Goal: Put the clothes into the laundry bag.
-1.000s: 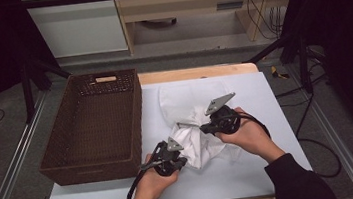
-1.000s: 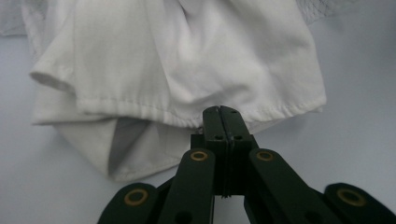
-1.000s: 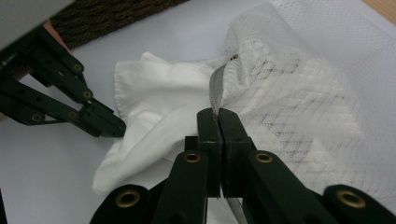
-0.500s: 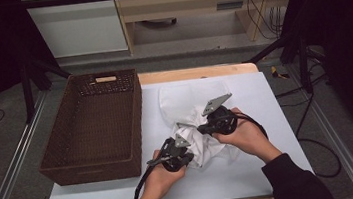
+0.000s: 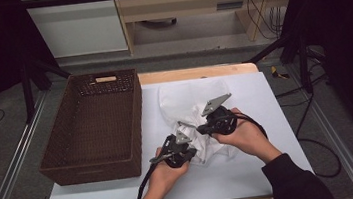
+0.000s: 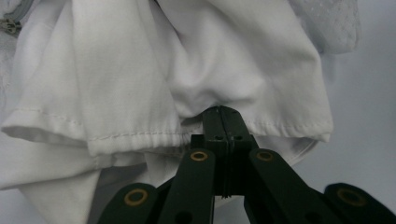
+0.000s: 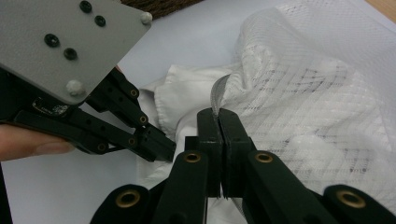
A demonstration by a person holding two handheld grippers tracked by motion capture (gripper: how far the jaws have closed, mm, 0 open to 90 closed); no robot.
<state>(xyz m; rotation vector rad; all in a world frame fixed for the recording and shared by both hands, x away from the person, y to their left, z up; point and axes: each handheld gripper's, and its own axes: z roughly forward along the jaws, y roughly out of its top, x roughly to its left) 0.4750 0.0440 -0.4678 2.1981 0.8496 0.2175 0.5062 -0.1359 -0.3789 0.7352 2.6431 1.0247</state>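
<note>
Two clenched tools, each grasping the white garment between them

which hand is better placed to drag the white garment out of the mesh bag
Left, probably. The left tool is shut on the white garment's hem, outside the mesh bag. The right tool pinches the bag's zipper edge, so it suits holding the bag.

Grey floor, pale wooden bench, possibly cabinet, dim surroundings
</note>
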